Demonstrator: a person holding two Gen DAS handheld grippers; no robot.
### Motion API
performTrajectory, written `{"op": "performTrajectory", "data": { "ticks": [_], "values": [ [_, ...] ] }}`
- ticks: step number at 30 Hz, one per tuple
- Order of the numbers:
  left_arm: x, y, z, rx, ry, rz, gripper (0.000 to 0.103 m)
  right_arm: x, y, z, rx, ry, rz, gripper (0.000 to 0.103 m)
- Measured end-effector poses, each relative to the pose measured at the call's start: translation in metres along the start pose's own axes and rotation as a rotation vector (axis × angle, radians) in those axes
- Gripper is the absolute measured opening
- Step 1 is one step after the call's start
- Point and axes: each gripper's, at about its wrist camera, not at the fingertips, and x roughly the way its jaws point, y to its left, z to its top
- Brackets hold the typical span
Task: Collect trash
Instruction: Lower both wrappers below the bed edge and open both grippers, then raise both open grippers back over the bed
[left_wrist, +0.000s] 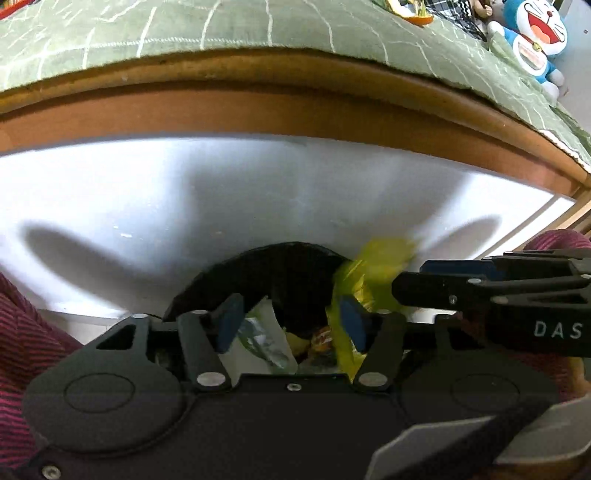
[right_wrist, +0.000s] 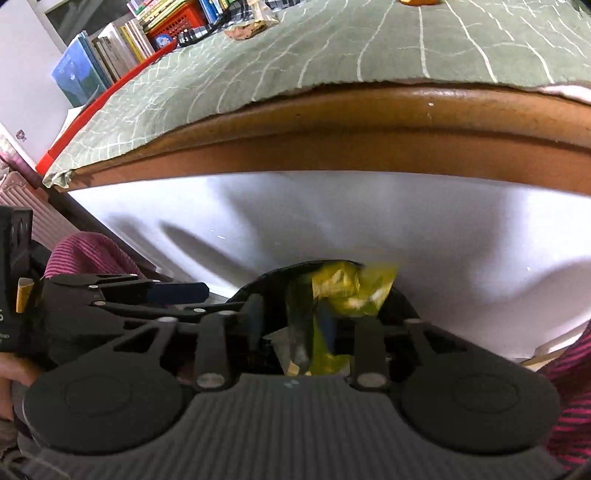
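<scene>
Left wrist view shows our left gripper (left_wrist: 291, 317) spread over a black bag (left_wrist: 295, 280) already holding wrappers, while our right gripper (right_wrist: 291, 317), also spread, has a blurred yellow wrapper (right_wrist: 351, 288) at the bag's mouth; more litter remains on the table (right_wrist: 332, 122).

Lighting: bright, seemingly from overhead. The glossy white floor (left_wrist: 258, 192) is glared and bears soft dark shadows. Fisheye distortion bows the brown wooden bed rail (right_wrist: 369, 125) in both views. The crinkled yellow plastic wrapper (right_wrist: 347, 291) is motion-blurred; near black gripper bodies are dim.
</scene>
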Motion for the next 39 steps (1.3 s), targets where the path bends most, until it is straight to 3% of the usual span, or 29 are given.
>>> {"op": "performTrajectory", "data": {
  "ticks": [3, 9, 15, 22, 32, 39],
  "values": [
    [-0.005, 0.001, 0.002, -0.003, -0.013, -0.001, 0.072, -0.003, 0.003, 0.001, -0.020, -0.007, -0.006, 0.057],
    [-0.040, 0.002, 0.010, 0.014, -0.041, -0.011, 0.075, -0.032, 0.016, 0.005, -0.067, -0.054, 0.023, 0.065],
    [-0.101, -0.001, 0.022, 0.084, -0.156, -0.057, 0.082, -0.076, 0.033, 0.020, -0.140, -0.180, 0.051, 0.075],
    [-0.143, -0.004, 0.054, 0.105, -0.322, -0.074, 0.087, -0.101, 0.029, 0.055, -0.135, -0.349, -0.045, 0.079],
    [-0.120, 0.015, 0.133, 0.022, -0.465, 0.019, 0.088, -0.082, -0.006, 0.110, -0.063, -0.448, -0.264, 0.081],
    [-0.076, 0.029, 0.196, -0.027, -0.476, 0.067, 0.087, -0.058, -0.030, 0.150, -0.106, -0.446, -0.343, 0.081]
  ]
}}
